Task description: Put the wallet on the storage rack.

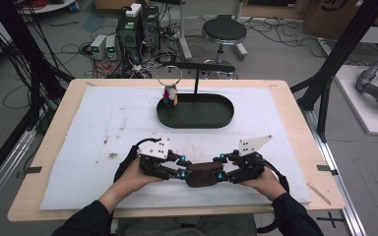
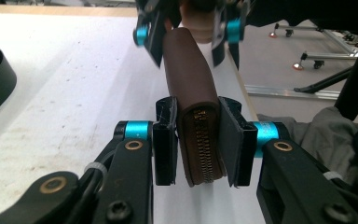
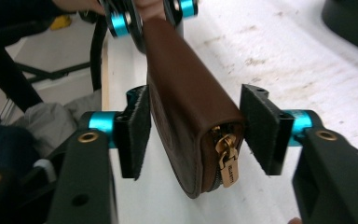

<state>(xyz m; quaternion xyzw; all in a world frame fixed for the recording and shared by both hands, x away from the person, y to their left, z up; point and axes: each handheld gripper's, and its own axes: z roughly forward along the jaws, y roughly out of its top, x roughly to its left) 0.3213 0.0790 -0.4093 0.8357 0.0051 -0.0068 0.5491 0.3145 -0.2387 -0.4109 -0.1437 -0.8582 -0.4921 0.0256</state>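
A brown leather zip pouch (image 1: 202,174) hangs a little above the white mat, bridged between both grippers near the table's front edge. My left gripper (image 1: 183,169) is shut on its left end. In the left gripper view the pads clamp both sides of the pouch (image 2: 191,84), whose brass zipper faces the camera. My right gripper (image 1: 220,169) stands around the other end. In the right gripper view its jaws are open, flanking the pouch (image 3: 177,93) without squeezing it, and the gold zipper pull (image 3: 228,165) dangles there.
A black oval tray (image 1: 211,120) sits at the mat's far middle, with a black post and crossbar (image 1: 197,66) rising from it. A wire ring with a colourful tag (image 1: 170,93) hangs at its left. The white mat (image 1: 103,128) covers most of the wooden table.
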